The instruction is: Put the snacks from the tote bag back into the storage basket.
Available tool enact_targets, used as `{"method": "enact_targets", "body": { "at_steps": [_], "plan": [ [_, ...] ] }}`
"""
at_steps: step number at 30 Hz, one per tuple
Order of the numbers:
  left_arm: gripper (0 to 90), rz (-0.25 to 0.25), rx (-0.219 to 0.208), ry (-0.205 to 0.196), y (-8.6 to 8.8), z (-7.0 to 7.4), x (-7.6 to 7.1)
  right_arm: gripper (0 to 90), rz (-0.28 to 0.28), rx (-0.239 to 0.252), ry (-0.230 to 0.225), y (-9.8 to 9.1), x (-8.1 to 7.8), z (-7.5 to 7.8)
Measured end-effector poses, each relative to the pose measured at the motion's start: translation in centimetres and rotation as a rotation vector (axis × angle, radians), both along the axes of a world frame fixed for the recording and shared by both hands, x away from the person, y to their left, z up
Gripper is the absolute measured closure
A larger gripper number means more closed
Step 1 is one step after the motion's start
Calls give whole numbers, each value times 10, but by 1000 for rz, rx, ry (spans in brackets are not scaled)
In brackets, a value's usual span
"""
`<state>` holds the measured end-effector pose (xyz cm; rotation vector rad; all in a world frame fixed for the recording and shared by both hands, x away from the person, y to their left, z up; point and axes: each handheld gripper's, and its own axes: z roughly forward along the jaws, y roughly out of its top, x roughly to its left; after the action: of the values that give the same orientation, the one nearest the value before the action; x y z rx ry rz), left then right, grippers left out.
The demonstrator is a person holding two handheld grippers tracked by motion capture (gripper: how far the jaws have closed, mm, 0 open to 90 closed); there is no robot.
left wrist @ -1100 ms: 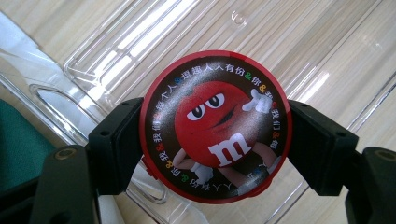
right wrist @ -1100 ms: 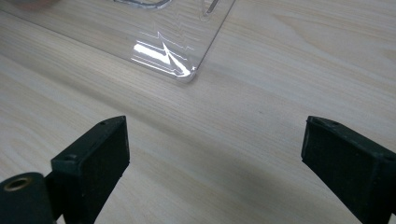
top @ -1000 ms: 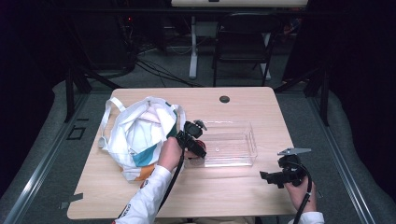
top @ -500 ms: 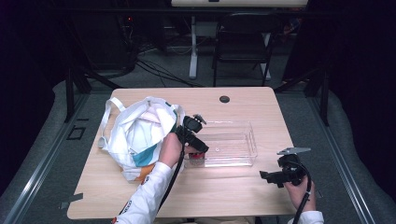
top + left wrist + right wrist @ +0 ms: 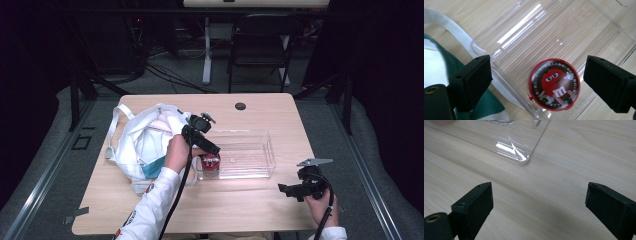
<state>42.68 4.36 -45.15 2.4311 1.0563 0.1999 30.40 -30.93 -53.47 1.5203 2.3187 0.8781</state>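
A round red candy tin (image 5: 554, 84) with a cartoon lid lies flat in the left end of a clear plastic tray (image 5: 536, 37). My left gripper (image 5: 540, 75) hangs just above it. Its jaws have just been opening and stand wide on either side of the tin, with neither pad touching it. In the high view the left gripper (image 5: 212, 149) slants down over the tin (image 5: 210, 162) at the tray (image 5: 270, 150). My right gripper (image 5: 285, 190) is open over bare wood near the table's front right, and the tray's corner (image 5: 521, 152) lies ahead of the right gripper (image 5: 539, 207).
A white tote bag (image 5: 145, 142) with teal cloth inside lies left of the tray, under the left forearm. A small black disc (image 5: 240, 106) sits at the table's far edge. A dark chair (image 5: 260, 45) stands beyond the table.
The left gripper has risen from the tray's left end and its jaws have spread. The red tin now lies uncovered in the tray. The right gripper has stayed put.
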Motion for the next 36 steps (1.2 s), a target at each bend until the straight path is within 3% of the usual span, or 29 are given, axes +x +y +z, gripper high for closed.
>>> {"method": "enact_targets", "body": {
  "at_steps": [17, 27, 36],
  "plan": [
    [51, 94, -10, -69, 45, 28, 8, 74, 1, 1, 5, 0, -1, 0],
    [28, 140, -29, -112, 73, 40, 1, 74, -2, -2, 2, 0, -1, 0],
    [26, 179, -26, -147, 105, 45, -18, 75, -1, -3, 1, -1, -1, 1]
  ]
}}
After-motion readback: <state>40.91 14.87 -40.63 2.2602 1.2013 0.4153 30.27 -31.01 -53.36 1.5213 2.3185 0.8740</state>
